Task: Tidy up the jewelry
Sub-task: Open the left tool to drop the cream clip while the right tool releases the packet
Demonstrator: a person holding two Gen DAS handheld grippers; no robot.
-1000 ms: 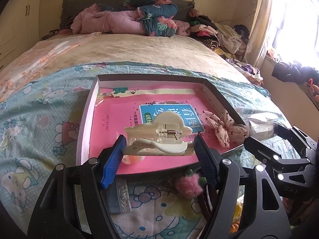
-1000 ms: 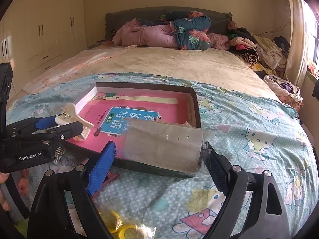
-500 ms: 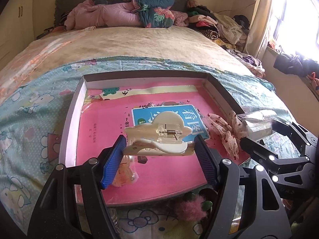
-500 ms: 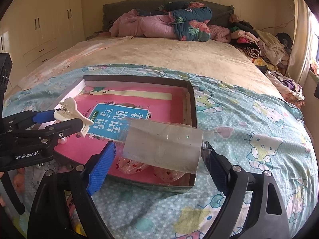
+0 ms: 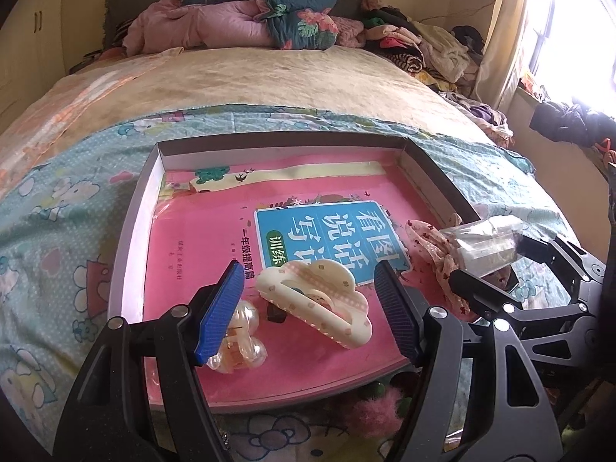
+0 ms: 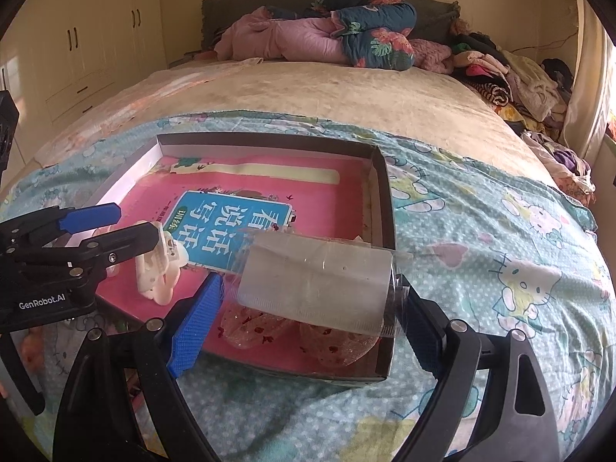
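Observation:
A shallow box point(image 5: 131, 238) with a pink book point(image 5: 215, 246) inside lies on the bed. A cream claw hair clip point(image 5: 319, 302) lies on the book between the fingers of my open left gripper point(image 5: 310, 306), free of both pads. A pearly clip point(image 5: 238, 346) lies by the left finger. My right gripper point(image 6: 308, 302) is shut on a clear plastic packet point(image 6: 319, 288), held over the box's near right corner above a pink spotted scrunchie point(image 6: 335, 337). The cream clip also shows in the right wrist view point(image 6: 158, 271).
The box point(image 6: 385, 192) rests on a Hello Kitty sheet point(image 6: 500, 250). A pink fluffy item point(image 5: 375, 410) lies just outside the box's near edge. Pillows and piled clothes point(image 5: 423, 50) sit at the bed's far end. A window point(image 5: 569, 30) is at the right.
My left gripper moved forward over the box, opened and let go of the cream clip, which now lies on the book. My right gripper moved over the box with the packet.

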